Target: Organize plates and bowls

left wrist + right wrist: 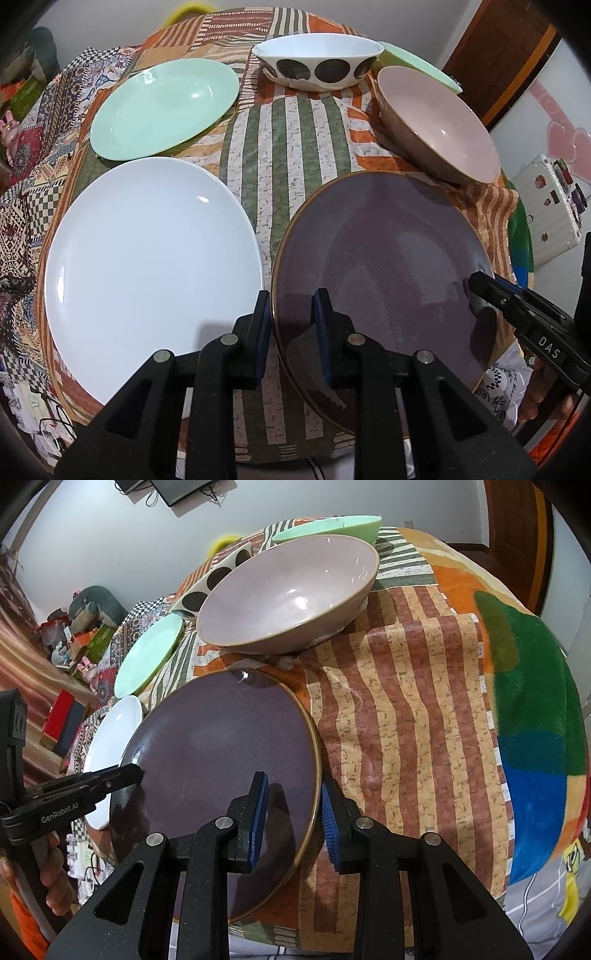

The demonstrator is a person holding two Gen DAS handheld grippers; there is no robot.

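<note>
A purple plate (384,280) lies at the table's near edge; it also shows in the right wrist view (221,760). My left gripper (291,306) straddles its left rim, jaws open with a gap on both sides. My right gripper (291,794) straddles its right rim, also open. A white plate (151,266) lies to the left, a mint plate (166,107) behind it. A pink bowl (288,590), a dotted white bowl (317,62) and a mint bowl (332,526) stand at the back.
A patchwork tablecloth (406,701) covers the table. A green and blue blanket (535,738) drapes its right side. The other gripper enters each view from the side. Clutter and a suitcase (546,210) stand beyond the table.
</note>
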